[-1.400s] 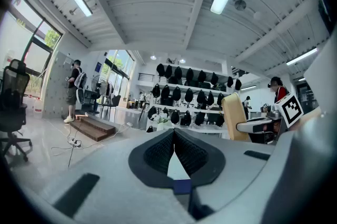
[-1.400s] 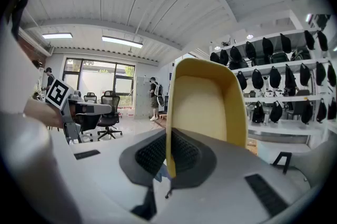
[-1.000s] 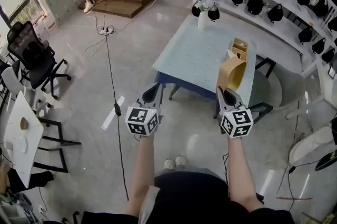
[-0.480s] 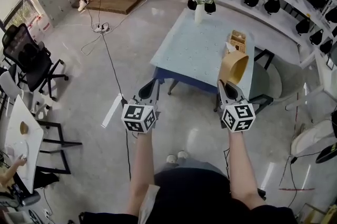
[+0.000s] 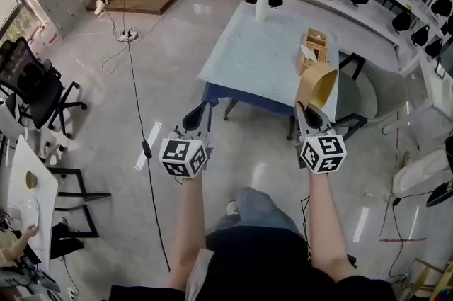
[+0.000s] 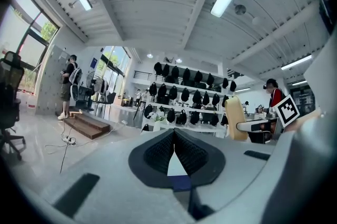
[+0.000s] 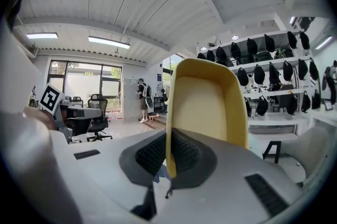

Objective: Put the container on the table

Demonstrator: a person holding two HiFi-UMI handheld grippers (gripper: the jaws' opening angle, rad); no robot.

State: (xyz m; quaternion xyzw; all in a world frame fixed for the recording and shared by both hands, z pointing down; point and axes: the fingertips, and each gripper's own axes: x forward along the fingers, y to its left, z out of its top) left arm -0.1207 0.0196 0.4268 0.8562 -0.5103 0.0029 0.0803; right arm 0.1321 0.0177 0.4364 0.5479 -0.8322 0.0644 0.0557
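Pinching yellow container (image 5: 316,84) (right gripper (image 5: 305,112))

We find most of the pale blue rectangular table (image 5: 251,66), upper centre, bare and open to reach. A white vase of flowers (image 5: 262,6) blocks its far edge; a wooden slatted rack (image 5: 313,50) occupies its right edge, just beyond the tan curved container (image 5: 316,85) clamped in our right gripper (image 5: 301,108).
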